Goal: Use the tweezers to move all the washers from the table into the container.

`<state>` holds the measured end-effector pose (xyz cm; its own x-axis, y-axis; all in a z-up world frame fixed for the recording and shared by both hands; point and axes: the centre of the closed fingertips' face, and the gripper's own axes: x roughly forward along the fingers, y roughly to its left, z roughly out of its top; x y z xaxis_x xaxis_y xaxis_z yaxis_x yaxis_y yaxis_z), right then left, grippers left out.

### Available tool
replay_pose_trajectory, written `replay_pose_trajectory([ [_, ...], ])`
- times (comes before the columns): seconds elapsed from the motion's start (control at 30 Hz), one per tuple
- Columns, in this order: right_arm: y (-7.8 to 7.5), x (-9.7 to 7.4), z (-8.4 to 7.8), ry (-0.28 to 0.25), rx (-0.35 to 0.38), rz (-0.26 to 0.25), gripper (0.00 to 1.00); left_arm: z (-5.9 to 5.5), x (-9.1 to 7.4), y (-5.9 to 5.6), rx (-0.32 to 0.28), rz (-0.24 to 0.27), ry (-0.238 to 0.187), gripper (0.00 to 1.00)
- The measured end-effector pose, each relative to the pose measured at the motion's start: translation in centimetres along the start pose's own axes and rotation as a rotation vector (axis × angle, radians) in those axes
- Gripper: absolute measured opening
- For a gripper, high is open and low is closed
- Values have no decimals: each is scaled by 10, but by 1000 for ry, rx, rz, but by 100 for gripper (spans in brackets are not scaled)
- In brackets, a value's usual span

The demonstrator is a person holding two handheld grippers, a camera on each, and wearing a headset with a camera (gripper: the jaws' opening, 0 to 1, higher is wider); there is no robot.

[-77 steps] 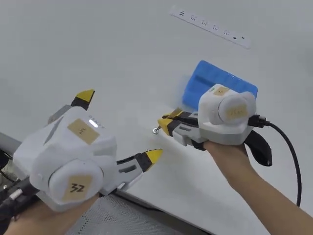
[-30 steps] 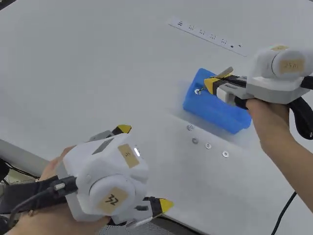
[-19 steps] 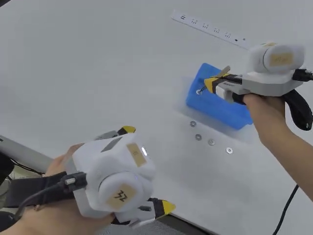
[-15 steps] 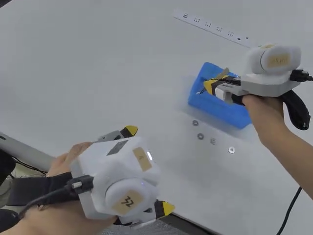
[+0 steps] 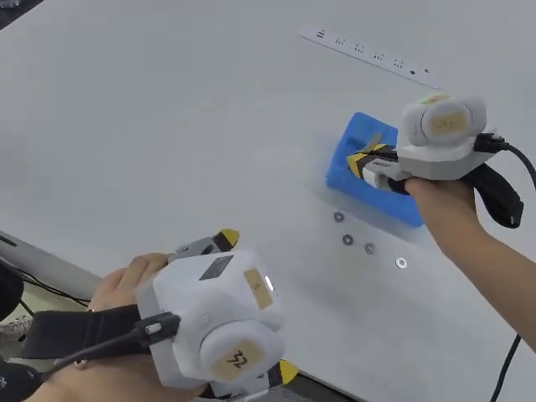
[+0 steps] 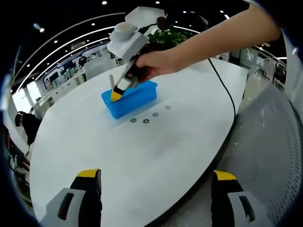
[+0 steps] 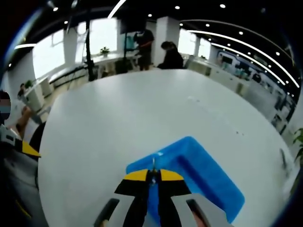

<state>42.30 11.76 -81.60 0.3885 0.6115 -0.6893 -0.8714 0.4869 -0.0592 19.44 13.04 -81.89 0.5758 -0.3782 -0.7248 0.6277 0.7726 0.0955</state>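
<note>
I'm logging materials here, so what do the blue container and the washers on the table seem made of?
Blue container: probably moulded plastic, uniform matte blue with rounded edges. Washers: likely metal, small silvery-grey rings with a faint glint, though too small to confirm.

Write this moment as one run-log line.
right hand-held gripper: shut on tweezers, over container | left hand-held gripper: open | washers on table: four

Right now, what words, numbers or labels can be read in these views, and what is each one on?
"32": rear sticker on the left gripper, seen tilted.
Too blurred: the top sticker on that gripper.
Too blurred: the label on the right gripper.
Too small: markings on the power strip.
</note>
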Motion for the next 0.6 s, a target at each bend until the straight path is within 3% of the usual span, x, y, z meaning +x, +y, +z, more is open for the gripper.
replay_pose_trajectory([
  [0.23,-7,0,1,-4,10,-26,3,-2,0,2,17,16,9,97],
  [0.6,-9,-7,7,-31,45,-10,3,-3,-1,4,28,28,16,97],
])
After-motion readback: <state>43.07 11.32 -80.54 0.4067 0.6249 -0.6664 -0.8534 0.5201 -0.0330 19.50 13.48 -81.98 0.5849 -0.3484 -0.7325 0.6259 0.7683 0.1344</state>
